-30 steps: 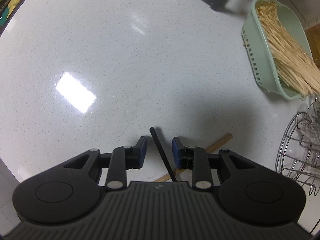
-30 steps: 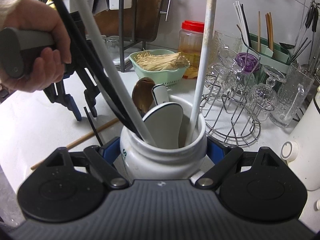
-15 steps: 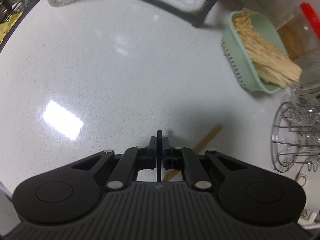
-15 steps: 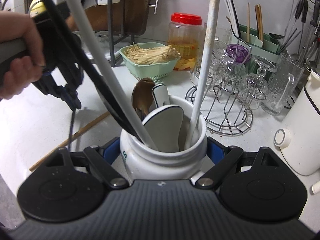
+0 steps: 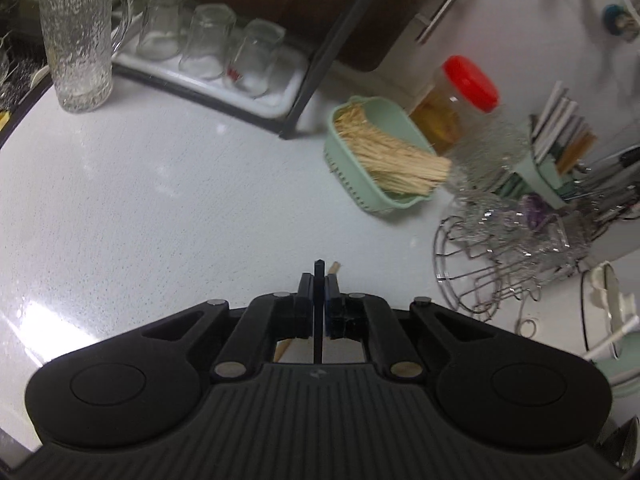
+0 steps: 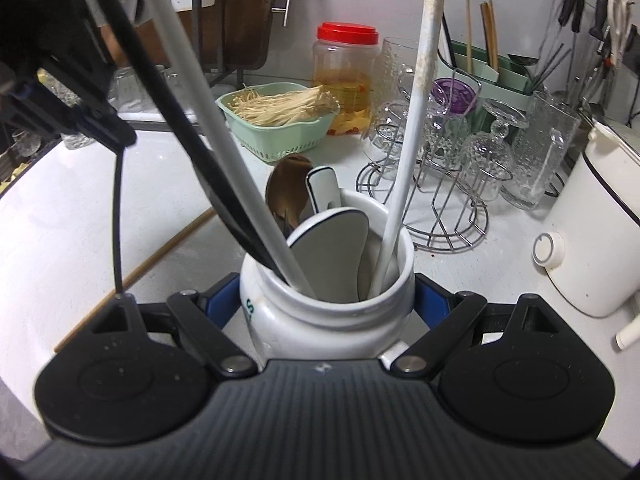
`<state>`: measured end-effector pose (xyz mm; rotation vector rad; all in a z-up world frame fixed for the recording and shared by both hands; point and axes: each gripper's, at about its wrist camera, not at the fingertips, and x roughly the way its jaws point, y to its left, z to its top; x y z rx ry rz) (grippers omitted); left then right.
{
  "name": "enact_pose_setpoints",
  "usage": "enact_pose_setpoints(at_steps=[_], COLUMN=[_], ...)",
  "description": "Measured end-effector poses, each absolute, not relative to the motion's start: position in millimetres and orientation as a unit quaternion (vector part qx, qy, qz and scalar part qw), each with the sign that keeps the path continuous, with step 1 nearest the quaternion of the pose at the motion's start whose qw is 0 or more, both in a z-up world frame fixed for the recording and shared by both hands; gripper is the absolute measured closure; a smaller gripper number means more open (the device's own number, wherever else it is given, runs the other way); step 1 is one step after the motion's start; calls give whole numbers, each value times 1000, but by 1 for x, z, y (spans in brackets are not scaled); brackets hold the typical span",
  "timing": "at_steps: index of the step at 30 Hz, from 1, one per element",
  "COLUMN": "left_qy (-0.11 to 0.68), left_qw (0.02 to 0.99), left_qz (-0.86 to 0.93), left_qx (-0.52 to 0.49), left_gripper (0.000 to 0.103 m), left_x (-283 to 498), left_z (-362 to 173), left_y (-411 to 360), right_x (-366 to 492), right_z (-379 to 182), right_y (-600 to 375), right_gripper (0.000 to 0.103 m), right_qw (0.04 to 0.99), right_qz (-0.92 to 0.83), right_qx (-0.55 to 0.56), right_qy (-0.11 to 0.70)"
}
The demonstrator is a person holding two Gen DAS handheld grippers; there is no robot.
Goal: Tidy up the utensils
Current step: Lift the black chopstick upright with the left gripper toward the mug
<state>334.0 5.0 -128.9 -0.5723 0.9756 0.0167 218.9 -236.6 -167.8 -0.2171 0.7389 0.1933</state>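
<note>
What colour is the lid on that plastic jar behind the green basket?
Red. The jar's lid shows best in the right wrist view, above the yellowish contents.

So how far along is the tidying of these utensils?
Partly done. The white jar, gripped by the right gripper, already holds spoons and long-handled utensils. The left gripper is pinching a black chopstick, lifted off the counter. Left: dropping it in the jar, then the wooden chopstick lying on the counter.

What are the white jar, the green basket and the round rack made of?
Jar: probably glazed ceramic, with a glossy white, thick rounded rim. Basket: matte pale-green plastic, judging by its moulded slotted walls. Rack: bare metal wire, thin, shiny and bent into loops. The counter looks like polished speckled stone or a composite; I cannot tell which.
</note>
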Motion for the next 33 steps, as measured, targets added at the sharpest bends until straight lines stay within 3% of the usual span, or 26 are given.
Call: enact_pose_setpoints(at_steps=[22, 33], left_qy=[315, 283], left_qw=[926, 942], left_qz=[-42, -78], left_qx=[-204, -163], left_gripper=[98, 98], left_x=[257, 250], left_z=[-32, 10], left_y=[-13, -33], right_x=[205, 203], right_z=[-167, -169], right_y=[-239, -236], right_gripper=[11, 11], right_qw=[920, 925], right_qz=[120, 114], right_qx=[-116, -112], right_qy=[355, 344])
